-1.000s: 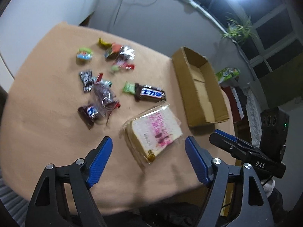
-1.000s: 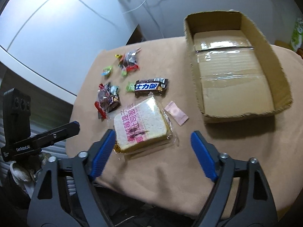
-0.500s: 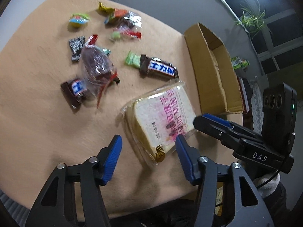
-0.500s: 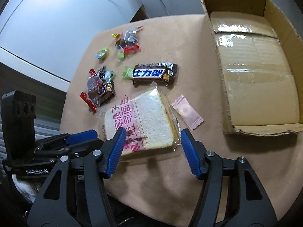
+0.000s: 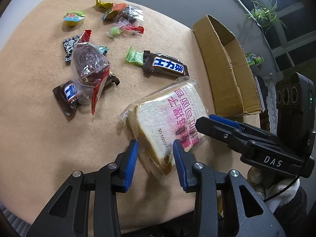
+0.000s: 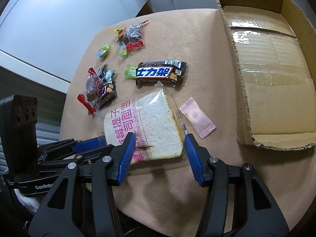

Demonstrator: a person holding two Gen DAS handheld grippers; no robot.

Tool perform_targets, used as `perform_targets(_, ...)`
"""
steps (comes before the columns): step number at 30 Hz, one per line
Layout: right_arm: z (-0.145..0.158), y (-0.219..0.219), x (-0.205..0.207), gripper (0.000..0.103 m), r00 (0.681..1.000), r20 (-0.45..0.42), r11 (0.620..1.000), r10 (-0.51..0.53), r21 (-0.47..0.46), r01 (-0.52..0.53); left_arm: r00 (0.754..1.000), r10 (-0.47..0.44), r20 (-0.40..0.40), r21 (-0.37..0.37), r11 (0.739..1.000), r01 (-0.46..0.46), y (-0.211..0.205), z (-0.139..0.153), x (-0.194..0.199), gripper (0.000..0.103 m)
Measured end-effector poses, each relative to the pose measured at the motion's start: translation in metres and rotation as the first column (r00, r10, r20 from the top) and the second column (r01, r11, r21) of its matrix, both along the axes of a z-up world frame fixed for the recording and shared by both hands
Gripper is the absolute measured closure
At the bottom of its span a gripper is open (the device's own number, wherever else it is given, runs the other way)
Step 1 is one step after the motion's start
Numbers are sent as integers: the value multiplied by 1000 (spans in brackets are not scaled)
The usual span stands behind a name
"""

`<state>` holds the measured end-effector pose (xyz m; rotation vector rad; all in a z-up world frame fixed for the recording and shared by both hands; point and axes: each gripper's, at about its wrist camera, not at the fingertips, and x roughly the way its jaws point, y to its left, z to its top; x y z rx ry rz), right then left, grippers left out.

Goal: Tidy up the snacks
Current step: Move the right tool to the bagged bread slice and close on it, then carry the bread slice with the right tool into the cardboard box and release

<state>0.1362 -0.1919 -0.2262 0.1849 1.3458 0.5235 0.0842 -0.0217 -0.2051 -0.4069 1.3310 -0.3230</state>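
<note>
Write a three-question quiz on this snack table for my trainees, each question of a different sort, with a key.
1. True or false: the cardboard box holds no snacks yet.
2. What lies between the bread packet and the box? A) pink sachet B) jelly cup C) yellow sweet
3. In a few words: which sweet touches one end of the chocolate bar?
Key: 1 true; 2 A; 3 the green candy.
</note>
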Motion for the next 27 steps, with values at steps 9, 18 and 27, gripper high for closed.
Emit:
perform_targets(9, -7, -1, 10, 54, 999, -2, 999, 34, -7, -34, 999, -32, 32, 33, 999, 31, -10, 2, 3, 68)
perform_targets(18, -7, 14, 4, 50, 998, 0, 998, 56, -11, -56, 999, -19, 43, 31, 999, 17, -6, 0, 1, 68)
perform_targets(27, 11, 4, -13, 58, 1000, 6, 999, 21, 32, -21, 995, -14, 96, 55, 998, 9, -5, 18, -3, 68)
